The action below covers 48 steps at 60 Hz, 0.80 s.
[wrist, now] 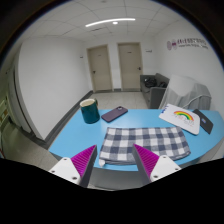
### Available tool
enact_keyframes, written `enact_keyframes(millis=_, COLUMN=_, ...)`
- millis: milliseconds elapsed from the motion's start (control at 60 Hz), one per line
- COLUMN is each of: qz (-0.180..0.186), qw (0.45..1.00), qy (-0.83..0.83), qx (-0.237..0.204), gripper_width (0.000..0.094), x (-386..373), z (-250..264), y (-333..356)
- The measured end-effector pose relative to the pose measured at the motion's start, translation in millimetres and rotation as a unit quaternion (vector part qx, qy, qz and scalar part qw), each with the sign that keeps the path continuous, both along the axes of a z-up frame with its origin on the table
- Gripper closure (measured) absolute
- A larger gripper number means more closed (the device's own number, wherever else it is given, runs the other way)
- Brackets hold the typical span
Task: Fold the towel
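A grey and white checked towel (145, 144) lies flat on a blue table (75, 141), just ahead of my fingers. My gripper (116, 163) is open and empty, held above the towel's near edge. The magenta pads (82, 158) stand wide apart, with the towel's near edge showing between them.
A dark green cup (90, 111) stands at the table's far left. A dark phone-like slab (114, 114) lies beyond the towel. A white card with a rainbow (181, 119) and a dark object (205, 122) lie at the far right. Doors and a white wall are behind.
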<state>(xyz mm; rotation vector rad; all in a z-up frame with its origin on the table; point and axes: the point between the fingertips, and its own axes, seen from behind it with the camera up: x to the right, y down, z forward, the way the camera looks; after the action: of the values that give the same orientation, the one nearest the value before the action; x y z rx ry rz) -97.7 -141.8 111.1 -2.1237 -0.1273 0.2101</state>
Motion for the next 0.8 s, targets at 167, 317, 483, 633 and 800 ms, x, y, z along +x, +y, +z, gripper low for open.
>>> enact_keyframes(millis=167, qz=0.003, qw=0.998, qy=-0.057, qx=-0.001, gripper_width=0.0268, x=-57, z=-42, y=61)
enact_keyframes(millis=317, qz=-0.022, qw=0.996, qy=-0.081, qx=-0.042, gripper_width=0.0292, x=-61, z=-94, y=88)
enact_keyframes(millis=483, qz=-0.055, qw=0.992, qy=-0.096, qx=-0.062, gripper_width=0.048, x=-42, z=-127, y=95)
enact_keyframes(millis=633, qz=-0.013, qw=0.991, qy=-0.124, qx=-0.048, gripper_width=0.0649, x=-51, z=-126, y=94)
enact_keyframes(millis=800, qz=0.003, qw=0.98, qy=-0.197, qx=-0.02, gripper_width=0.0893, x=-43, z=-122, y=97)
